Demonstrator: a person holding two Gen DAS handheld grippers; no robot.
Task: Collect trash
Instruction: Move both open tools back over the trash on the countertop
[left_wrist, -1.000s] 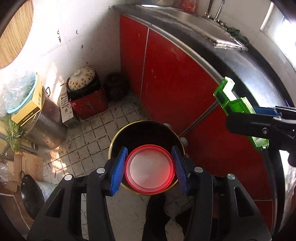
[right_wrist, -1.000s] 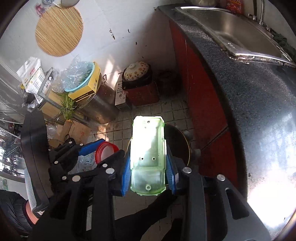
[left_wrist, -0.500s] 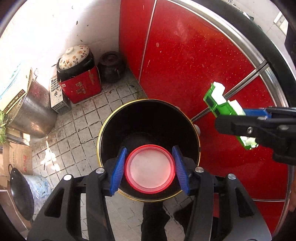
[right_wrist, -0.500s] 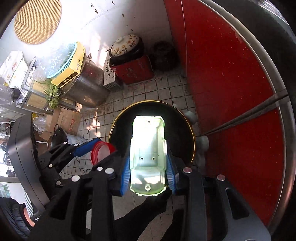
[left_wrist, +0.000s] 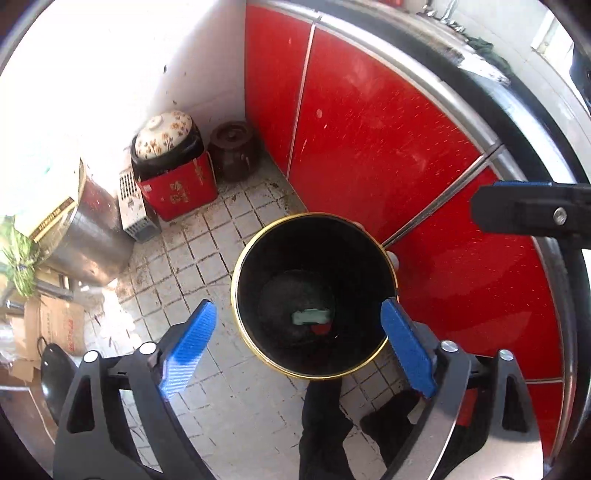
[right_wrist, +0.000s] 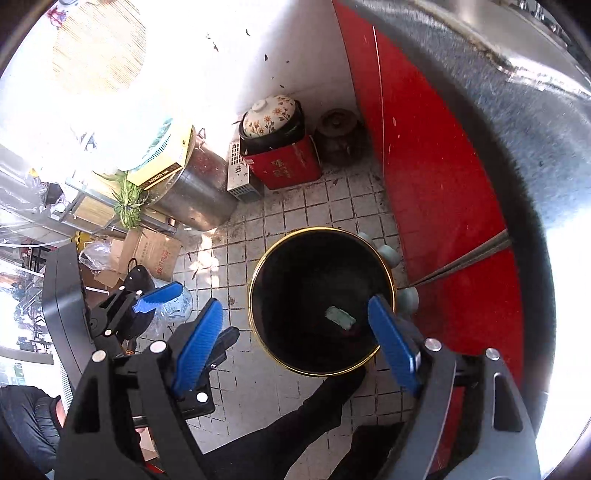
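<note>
While both grippers hang spread and empty over the bin (left_wrist: 373, 236), left gripper (left_wrist: 299, 343), right gripper (right_wrist: 295, 343), green tray (left_wrist: 310, 316) and red lid (left_wrist: 320, 328) lie at its bottom.

Light: hard daylight from my left; white wall (left_wrist: 110, 74) blown out in both views.
Glare: bench (right_wrist: 524, 155) top shines silver, washed to white at its right edge.
Shadow: bin (left_wrist: 314, 295) interior near black; contents barely readable.
Floor (right_wrist: 295, 214): sun patches on the tiles, dark grout clear.
Distortion: strong fisheye; red cabinet (left_wrist: 369, 129) lines bow, black vignette at corners.
Focus: my tongs sharp, far edges soft.
</note>
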